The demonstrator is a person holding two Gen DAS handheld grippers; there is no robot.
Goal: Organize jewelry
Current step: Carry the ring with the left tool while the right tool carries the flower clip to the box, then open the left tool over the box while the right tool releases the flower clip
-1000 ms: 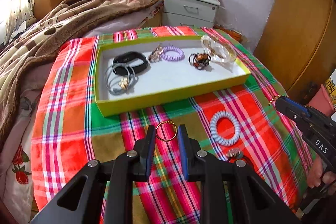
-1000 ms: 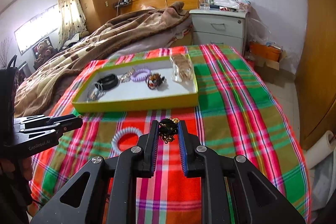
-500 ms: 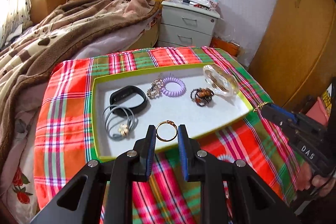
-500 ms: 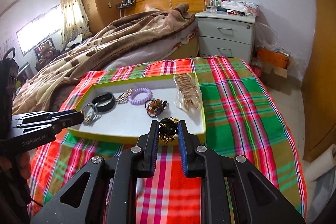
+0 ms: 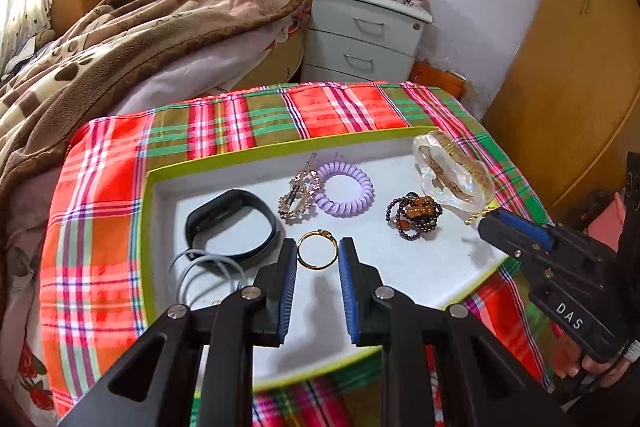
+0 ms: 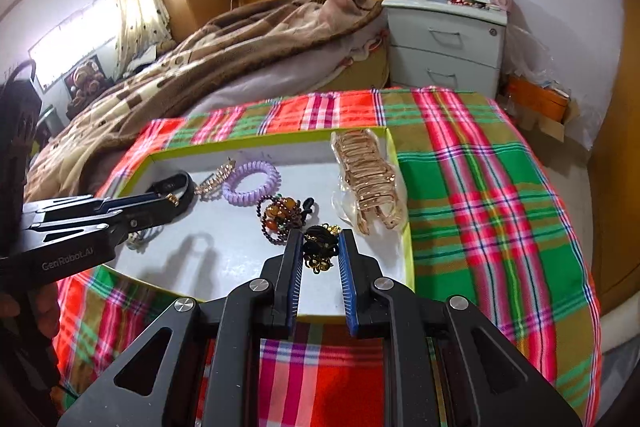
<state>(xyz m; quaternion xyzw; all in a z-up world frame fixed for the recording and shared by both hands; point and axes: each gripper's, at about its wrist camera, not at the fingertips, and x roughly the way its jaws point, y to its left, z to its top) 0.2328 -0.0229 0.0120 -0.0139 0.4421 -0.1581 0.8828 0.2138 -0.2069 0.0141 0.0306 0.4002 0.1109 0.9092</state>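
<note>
A gold ring (image 5: 318,255) is held between the pads of the left gripper (image 5: 318,259), narrow gap, above the white floor of the green-rimmed tray (image 5: 404,267). A black and gold beaded piece (image 6: 320,247) is clamped in the right gripper (image 6: 320,255), also narrow, above the near right corner of the same tray.

Step in hand is judged to be the drop-off. Each piece should be lowered close to the tray floor over a bare patch before the pads are eased apart, so nothing bounces or rolls; the ring looks likely to roll.

Already lying in the tray: black band (image 5: 230,223) far left, grey hair ties (image 5: 208,275) near left, gold clip (image 5: 300,195), purple coil tie (image 5: 344,191), dark bead bracelet (image 5: 416,215), clear bag of gold bangles (image 5: 452,171) far right. Free floor is left in the near middle only. The bead bracelet sits just beyond the right gripper and could be knocked. The grippers are near each other over the tray, so crossing is best avoided. Plaid cloth (image 6: 480,187) is under the tray.
</note>
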